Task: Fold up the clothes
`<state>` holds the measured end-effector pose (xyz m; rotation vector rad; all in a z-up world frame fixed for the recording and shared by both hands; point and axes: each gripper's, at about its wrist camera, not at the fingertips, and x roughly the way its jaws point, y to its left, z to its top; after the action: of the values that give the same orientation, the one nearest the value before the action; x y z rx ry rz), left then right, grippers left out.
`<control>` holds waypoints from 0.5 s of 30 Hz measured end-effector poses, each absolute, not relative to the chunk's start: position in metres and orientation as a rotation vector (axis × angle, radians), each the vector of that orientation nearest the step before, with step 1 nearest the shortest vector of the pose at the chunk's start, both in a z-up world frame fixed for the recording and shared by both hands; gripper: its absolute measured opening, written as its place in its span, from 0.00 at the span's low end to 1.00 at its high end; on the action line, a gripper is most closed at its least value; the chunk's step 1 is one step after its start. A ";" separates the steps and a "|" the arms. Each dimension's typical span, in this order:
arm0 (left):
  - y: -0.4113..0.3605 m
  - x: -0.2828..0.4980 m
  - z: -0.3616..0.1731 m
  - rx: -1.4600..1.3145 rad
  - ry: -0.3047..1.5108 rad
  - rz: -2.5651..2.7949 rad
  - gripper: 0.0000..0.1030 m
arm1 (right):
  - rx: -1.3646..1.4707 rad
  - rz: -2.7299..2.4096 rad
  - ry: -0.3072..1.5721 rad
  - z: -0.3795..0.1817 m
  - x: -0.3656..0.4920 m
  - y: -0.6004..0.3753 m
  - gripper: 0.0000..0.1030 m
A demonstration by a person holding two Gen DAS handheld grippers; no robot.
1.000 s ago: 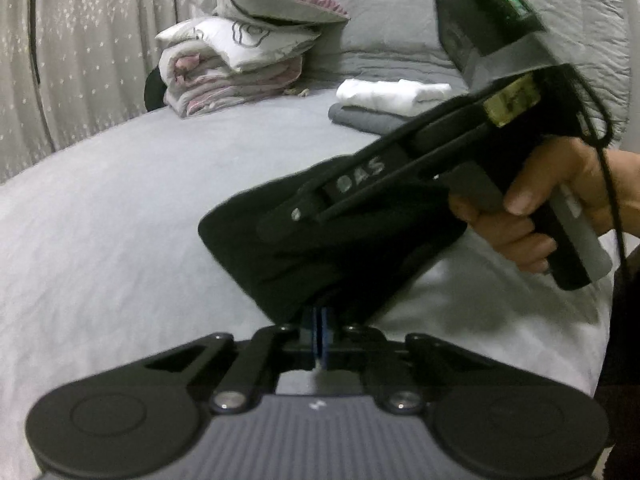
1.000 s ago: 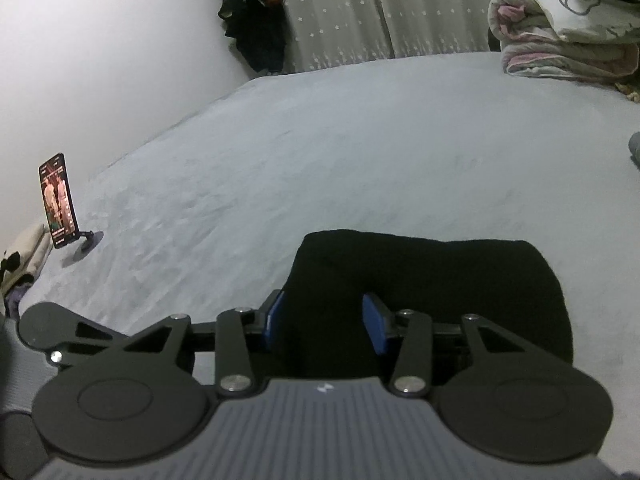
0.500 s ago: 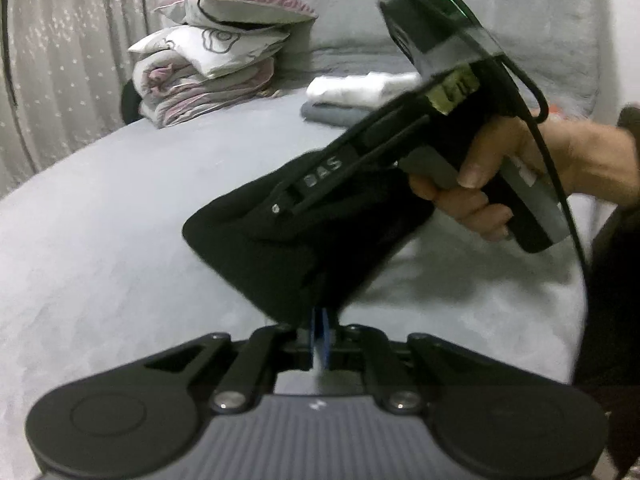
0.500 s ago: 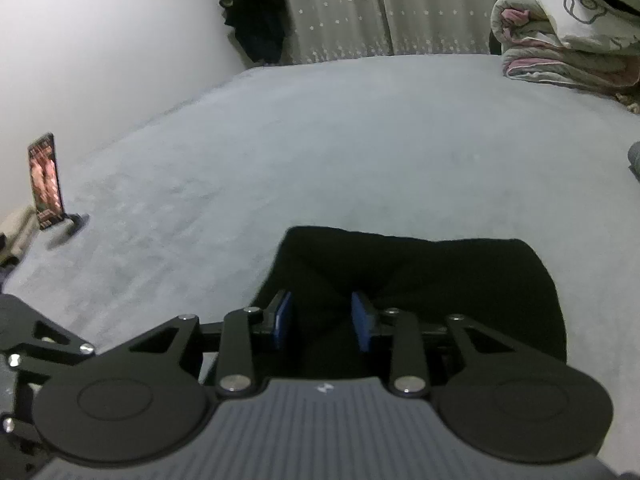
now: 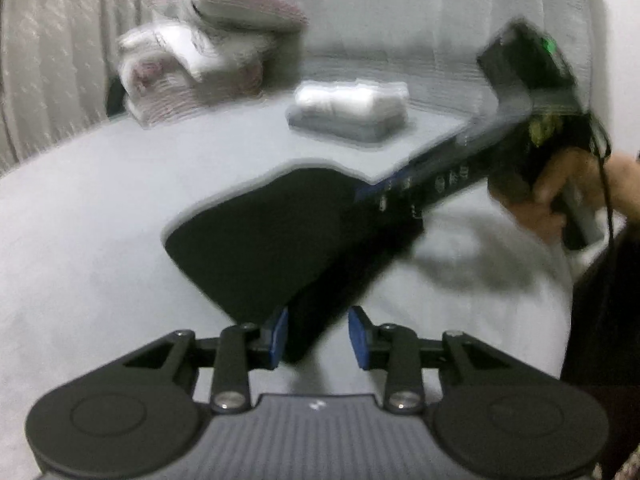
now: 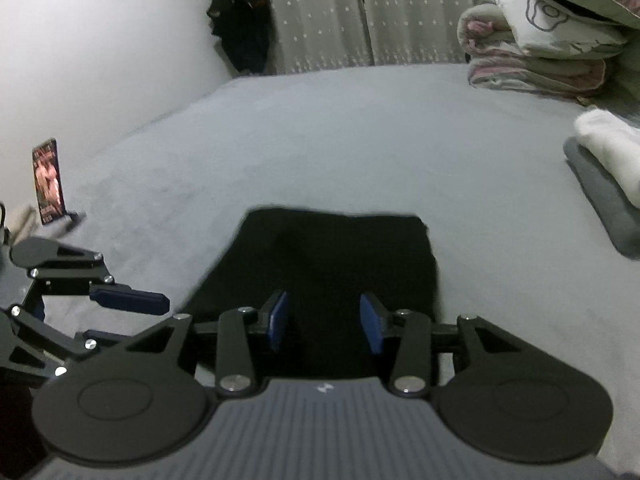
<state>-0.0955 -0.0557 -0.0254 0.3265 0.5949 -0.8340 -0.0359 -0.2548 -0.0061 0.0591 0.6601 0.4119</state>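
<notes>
No writing reads clearly; soft black folded garment on grey bedsheet, left gripper and right gripper both spread at 6 o'clock.

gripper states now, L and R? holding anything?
Left gripper: open, pads either side of the black garment corner, not clamped.
Right gripper: open, over the same garment, holding nothing.
</notes>
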 end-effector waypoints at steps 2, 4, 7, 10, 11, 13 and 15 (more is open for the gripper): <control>-0.060 -0.093 -0.028 0.363 0.620 -0.853 0.34 | 0.038 0.402 0.686 -0.012 -0.036 -0.257 0.42; -0.057 -0.089 -0.024 0.339 0.643 -0.873 0.34 | 0.028 0.403 0.684 -0.011 -0.038 -0.259 0.42; -0.047 -0.081 -0.016 0.247 0.665 -0.908 0.34 | 0.044 0.411 0.657 -0.003 -0.039 -0.264 0.43; -0.043 -0.072 -0.010 0.182 0.636 -0.888 0.41 | 0.061 0.400 0.626 0.003 -0.038 -0.268 0.43; -0.042 -0.068 -0.008 0.161 0.627 -0.882 0.44 | 0.069 0.389 0.614 0.004 -0.036 -0.270 0.43; -0.040 -0.062 -0.004 0.118 0.607 -0.868 0.47 | 0.083 0.369 0.591 0.007 -0.031 -0.270 0.43; -0.044 -0.053 -0.006 0.091 0.579 -0.819 0.54 | 0.090 0.345 0.574 0.008 -0.023 -0.270 0.44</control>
<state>-0.0532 -0.0437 -0.0055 0.0907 0.5786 -0.8187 -0.0231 -0.2704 0.0078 0.0904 0.5740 0.3451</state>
